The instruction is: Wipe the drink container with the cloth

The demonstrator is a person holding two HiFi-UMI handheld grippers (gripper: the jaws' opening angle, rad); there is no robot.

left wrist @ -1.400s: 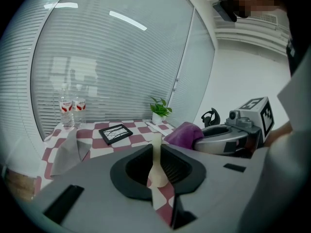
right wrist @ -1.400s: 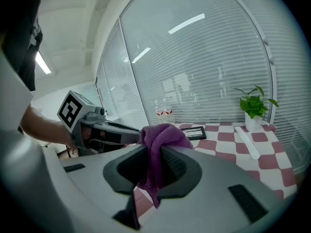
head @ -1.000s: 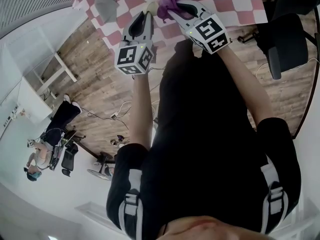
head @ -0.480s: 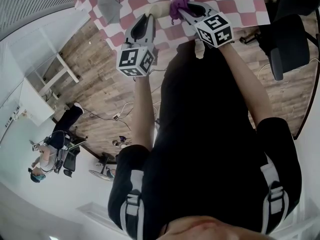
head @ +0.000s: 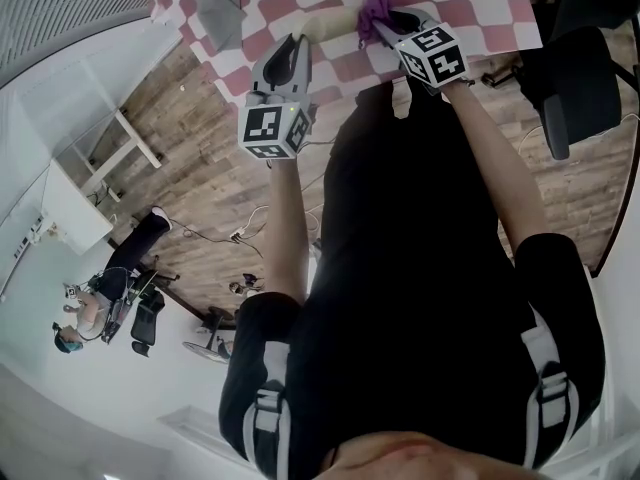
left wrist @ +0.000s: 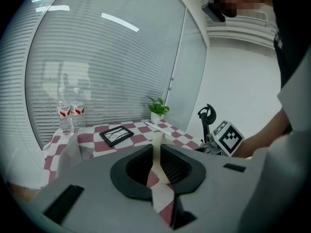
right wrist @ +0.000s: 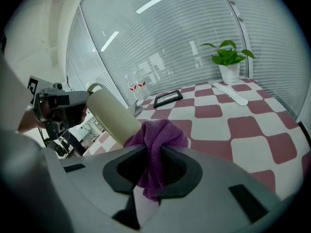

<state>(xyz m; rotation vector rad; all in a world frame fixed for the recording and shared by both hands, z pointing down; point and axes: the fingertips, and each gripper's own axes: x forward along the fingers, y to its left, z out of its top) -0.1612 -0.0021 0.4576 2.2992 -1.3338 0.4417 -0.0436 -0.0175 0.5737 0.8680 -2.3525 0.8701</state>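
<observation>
Right gripper [right wrist: 154, 161] lower now, tight on purple cloth [right wrist: 158, 132] against drink container [right wrist: 114, 115] in pinch of left gripper [left wrist: 156, 154].

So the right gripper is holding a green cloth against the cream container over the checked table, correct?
No, the cloth is purple, not green. The right gripper view shows the right gripper pinching it against the cream container over the checked table.

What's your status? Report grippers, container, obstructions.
Left gripper shut on drink container. Right gripper shut on purple cloth. Cloth against container's side. Nothing blocking.
</observation>
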